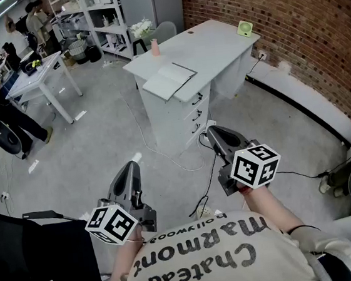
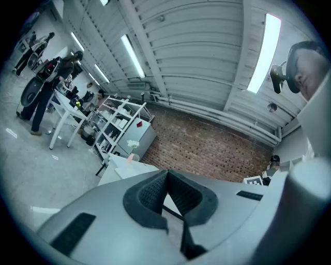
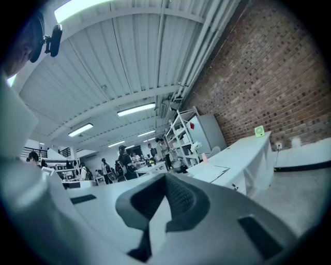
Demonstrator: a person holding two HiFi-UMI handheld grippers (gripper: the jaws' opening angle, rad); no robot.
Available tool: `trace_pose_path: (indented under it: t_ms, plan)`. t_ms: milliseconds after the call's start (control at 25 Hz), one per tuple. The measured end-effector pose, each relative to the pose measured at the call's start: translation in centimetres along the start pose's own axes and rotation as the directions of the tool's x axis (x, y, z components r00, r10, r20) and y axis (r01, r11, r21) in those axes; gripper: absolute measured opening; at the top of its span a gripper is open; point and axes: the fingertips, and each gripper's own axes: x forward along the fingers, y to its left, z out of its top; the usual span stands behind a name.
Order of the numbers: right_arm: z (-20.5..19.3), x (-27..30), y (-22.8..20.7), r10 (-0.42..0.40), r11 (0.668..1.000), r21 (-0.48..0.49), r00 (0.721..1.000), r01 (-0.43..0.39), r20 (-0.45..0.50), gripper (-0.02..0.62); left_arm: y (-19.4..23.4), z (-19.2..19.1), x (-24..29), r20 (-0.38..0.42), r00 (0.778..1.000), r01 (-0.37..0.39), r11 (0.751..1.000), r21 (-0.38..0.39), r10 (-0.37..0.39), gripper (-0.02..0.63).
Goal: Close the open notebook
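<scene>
The open notebook (image 1: 168, 79) lies flat with pale pages on the near left corner of a white desk (image 1: 215, 47), well ahead of me. Both grippers hang level over the floor, far short of the desk. My left gripper (image 1: 130, 167) is shut with nothing in it, jaws touching at the tip (image 2: 166, 173). My right gripper (image 1: 215, 132) is also shut and empty (image 3: 166, 177). In the right gripper view the notebook (image 3: 209, 172) shows small on the desk's corner, beyond the jaws.
On the desk stand a pink cup (image 1: 155, 47) and a small green device (image 1: 245, 28). Cables (image 1: 184, 161) trail over the floor by the desk's drawers. A brick wall (image 1: 288, 23) runs on the right. A white table (image 1: 39, 73), shelving and people are far left. A black chair (image 1: 37, 253) is beside me, left.
</scene>
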Motion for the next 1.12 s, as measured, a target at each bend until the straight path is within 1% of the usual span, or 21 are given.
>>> trace_pose_path:
  t_ms: [360,640,920,1120]
  plan:
    - [-0.5,0.8,-0.2,0.005,1.0,-0.012,1.0,-0.006,-0.01,0.003,0.8,-0.2,0.9,0.001,1.0,0.005,1.0,-0.016,-0.005,0.0]
    - [-0.8,3.2,-1.7,0.017,0.999,0.039,1.0,-0.016,-0.024,0.003,1.9,-0.5,3.2,-0.011,1.0,-0.003,1.0,-0.031,0.002,0.002]
    - [0.4,7.3,-5.1,0.039,0.998,0.06,0.999,-0.037,-0.035,0.003,3.2,0.6,8.0,0.006,1.0,-0.011,1.0,-0.028,0.011,0.001]
    - [3.0,11.3,-7.9,0.063,0.996,0.071,0.998,-0.061,-0.023,0.003,4.1,1.9,12.2,0.031,0.999,-0.032,0.999,-0.022,0.032,0.002]
